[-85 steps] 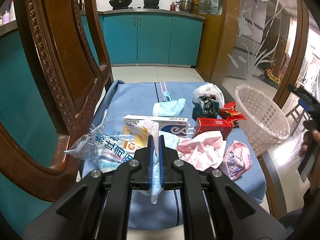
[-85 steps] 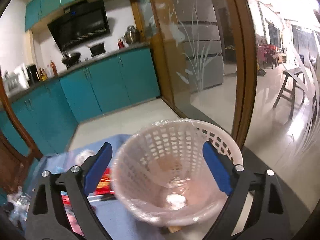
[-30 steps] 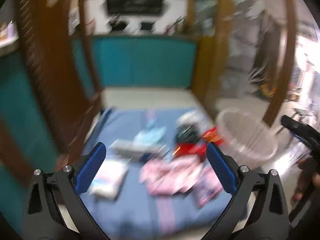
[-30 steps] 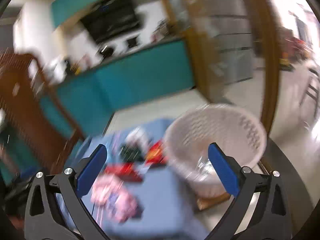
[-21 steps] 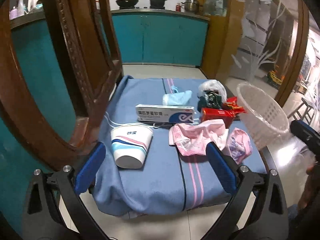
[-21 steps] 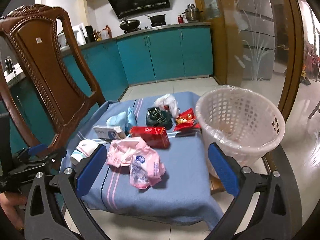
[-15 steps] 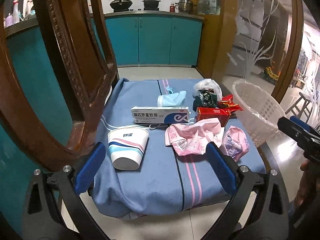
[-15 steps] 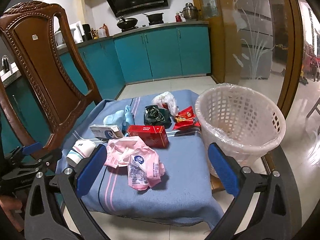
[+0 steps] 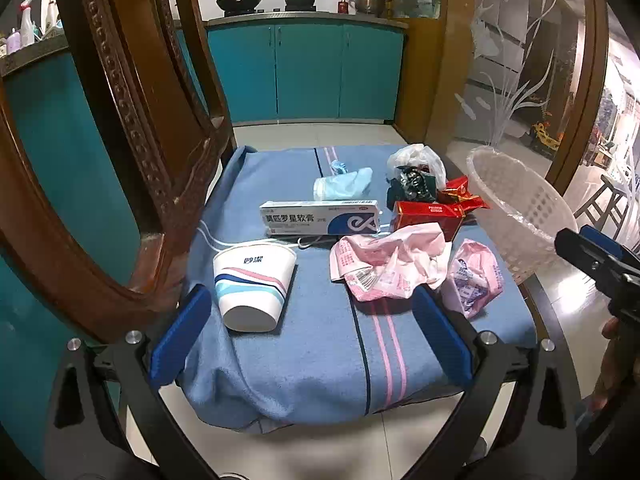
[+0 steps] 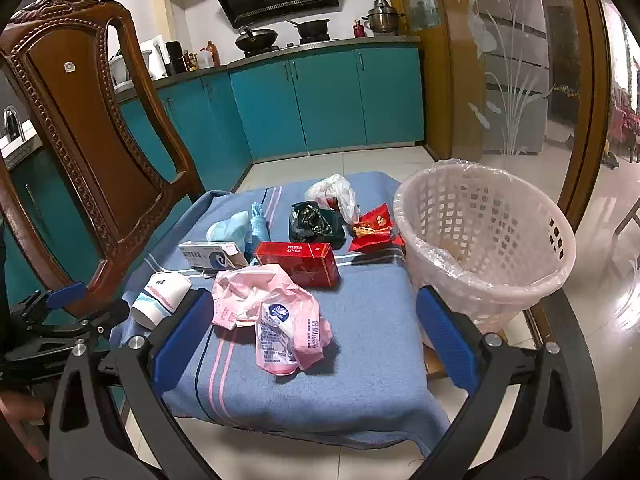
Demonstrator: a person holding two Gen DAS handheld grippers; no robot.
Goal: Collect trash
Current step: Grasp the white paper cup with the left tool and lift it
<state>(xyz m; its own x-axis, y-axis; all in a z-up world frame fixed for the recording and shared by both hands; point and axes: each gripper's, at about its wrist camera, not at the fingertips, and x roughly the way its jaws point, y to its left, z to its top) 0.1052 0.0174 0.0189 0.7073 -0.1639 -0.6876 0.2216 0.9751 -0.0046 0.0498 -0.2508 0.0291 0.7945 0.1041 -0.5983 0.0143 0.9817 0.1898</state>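
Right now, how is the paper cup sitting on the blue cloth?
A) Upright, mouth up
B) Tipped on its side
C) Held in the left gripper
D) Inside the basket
B: the paper cup lies on its side on the blue cloth, apart from the open left gripper.

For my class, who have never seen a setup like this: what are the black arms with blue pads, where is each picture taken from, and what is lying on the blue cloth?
Each picture comes from a camera mounted on a hand-held gripper, looking along its two blue-padded fingers. The left hand-held gripper and the right hand-held gripper are both open and hold nothing. On the blue cloth lie a paper cup, a white and blue box, a red box, pink wrappers and other scraps. The white basket beside it is for the trash.
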